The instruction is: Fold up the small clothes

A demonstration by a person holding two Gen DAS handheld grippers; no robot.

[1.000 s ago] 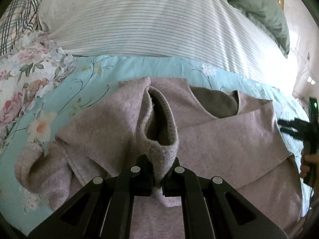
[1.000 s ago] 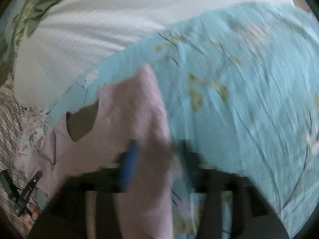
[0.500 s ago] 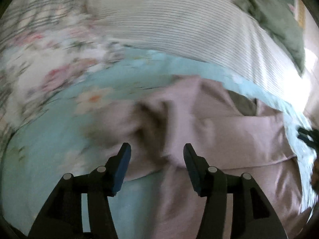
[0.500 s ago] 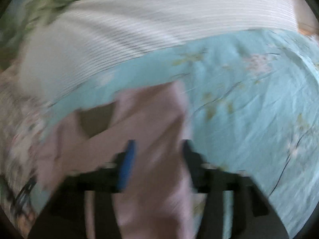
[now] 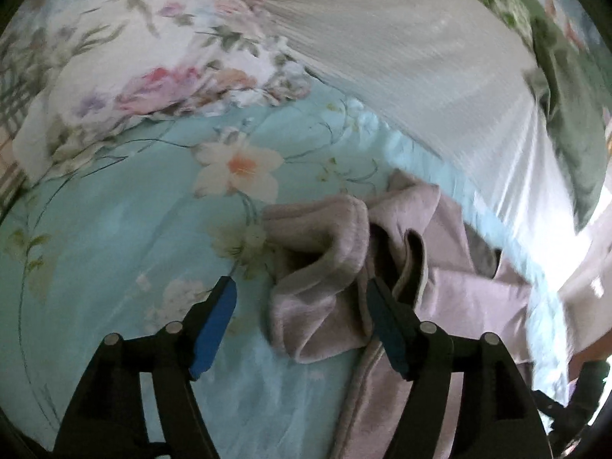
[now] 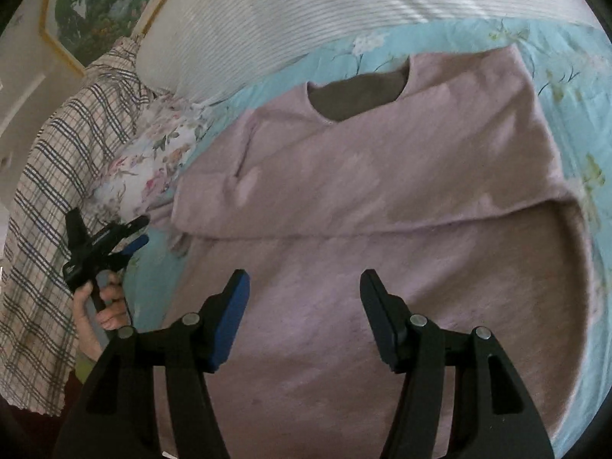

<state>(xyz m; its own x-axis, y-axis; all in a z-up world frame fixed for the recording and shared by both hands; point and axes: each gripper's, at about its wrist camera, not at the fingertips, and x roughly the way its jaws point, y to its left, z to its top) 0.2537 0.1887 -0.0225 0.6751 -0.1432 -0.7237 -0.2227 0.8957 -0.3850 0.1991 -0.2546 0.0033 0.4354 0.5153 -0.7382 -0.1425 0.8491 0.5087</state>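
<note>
Having just been opening off the bunched sleeve (image 5: pixel 321 267), the left tool (image 5: pixel 302 306) is now standing wide and empty, while the right tool (image 6: pixel 304 306) is hovering wide over the pink sweater (image 6: pixel 382 210), its fold underway.

Sweater on bedspread, pillows behind.

Sweater (image 6: pixel 382 191) lies flat on bedspread (image 5: pixel 114 229), neck opening toward striped pillow (image 6: pixel 306 11) behind it. Rumpled sleeve (image 5: pixel 321 267) at sweater's left side, floral pillow (image 5: pixel 134 57) beyond it to the left. Checked cloth (image 6: pixel 49 191) left of floral pillow.
</note>
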